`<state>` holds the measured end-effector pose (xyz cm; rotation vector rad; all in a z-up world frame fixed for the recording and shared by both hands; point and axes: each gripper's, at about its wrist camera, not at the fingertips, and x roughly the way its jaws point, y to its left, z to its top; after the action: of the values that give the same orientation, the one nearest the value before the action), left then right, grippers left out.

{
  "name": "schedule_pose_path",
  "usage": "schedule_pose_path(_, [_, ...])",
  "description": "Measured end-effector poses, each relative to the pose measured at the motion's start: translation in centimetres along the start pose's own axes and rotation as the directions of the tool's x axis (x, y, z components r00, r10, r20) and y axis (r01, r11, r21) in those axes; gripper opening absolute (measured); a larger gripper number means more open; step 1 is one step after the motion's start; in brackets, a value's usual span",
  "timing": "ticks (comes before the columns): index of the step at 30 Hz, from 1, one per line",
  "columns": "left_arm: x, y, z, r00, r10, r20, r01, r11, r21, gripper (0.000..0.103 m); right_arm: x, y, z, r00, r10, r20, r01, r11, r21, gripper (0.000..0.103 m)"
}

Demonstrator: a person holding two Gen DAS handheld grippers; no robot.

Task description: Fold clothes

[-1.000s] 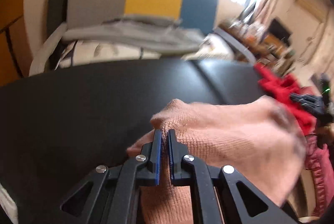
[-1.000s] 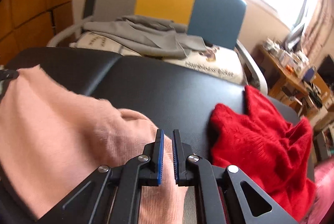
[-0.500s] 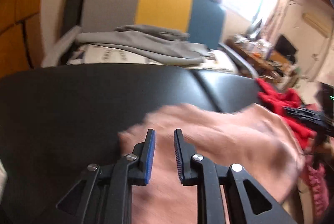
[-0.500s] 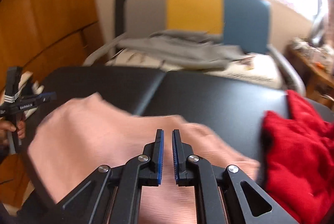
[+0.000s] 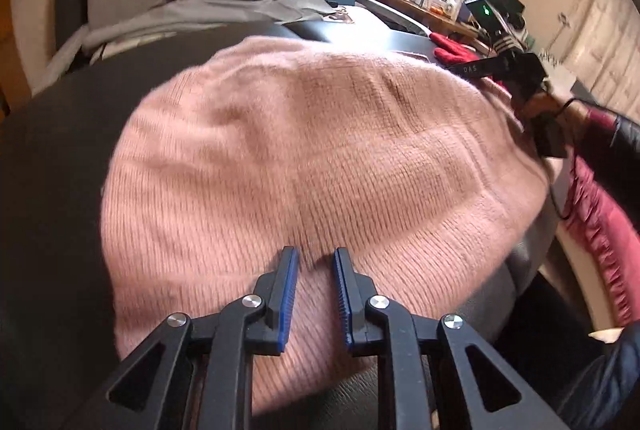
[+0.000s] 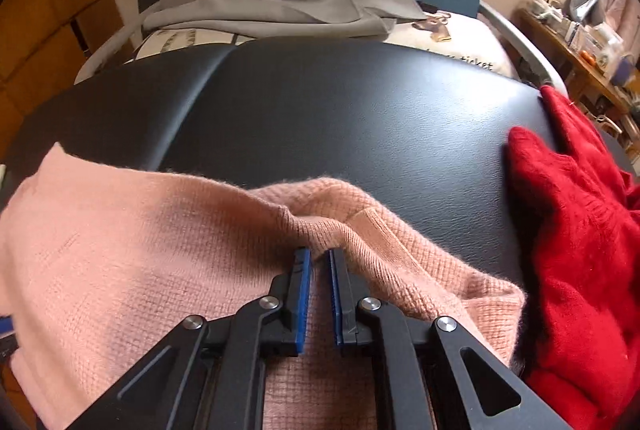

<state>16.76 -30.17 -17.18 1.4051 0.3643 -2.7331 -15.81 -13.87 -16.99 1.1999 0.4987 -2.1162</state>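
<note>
We hold the left gripper (image 5: 314, 262) with its jaws a little apart above the pink knitted sweater (image 5: 312, 157), gripping nothing; a second ago they were pinched on a fold and have since opened. Our right gripper (image 6: 319, 262) stays clamped on a ridge of the sweater, which is now spread wider across the black padded bench (image 6: 360, 101), beside a red fuzzy garment (image 6: 576, 230) at its right edge.
</note>
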Motion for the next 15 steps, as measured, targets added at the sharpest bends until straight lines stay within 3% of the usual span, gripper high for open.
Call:
schedule_pose_path(3, [-0.6, -0.7, 0.1, 1.000, 0.004, -0.007, -0.004, 1.000, 0.021, 0.018, -0.8, 0.6, 0.1, 1.000, -0.016, 0.023, 0.016, 1.000, -0.015, 0.009])
schedule_pose_path(5, [-1.4, -0.6, 0.9, 1.000, -0.001, 0.029, 0.001, 1.000, 0.018, 0.018, -2.3, 1.6, -0.2, 0.998, 0.000, 0.059, 0.002, 0.999, -0.040, 0.013])
schedule_pose_path(8, [-2.6, 0.5, 3.4, 0.988, -0.059, 0.141, 0.067, 0.997, -0.049, 0.018, -6.1, 4.1, -1.4, 0.986, 0.084, 0.147, -0.067, 0.990, -0.120, 0.014])
schedule_pose_path(11, [-2.6, 0.9, 6.2, 0.977, -0.029, 0.213, 0.042, 0.998, -0.056, 0.018, -9.0, 6.7, -2.9, 0.964, 0.204, 0.168, -0.168, 0.964, -0.204, 0.021])
schedule_pose_path(15, [0.1, 1.1, 6.5, 0.992, 0.006, 0.126, -0.002, 0.999, -0.033, 0.018, -9.7, 8.0, -5.3, 0.947, 0.311, 0.073, -0.290, 0.932, -0.217, 0.030])
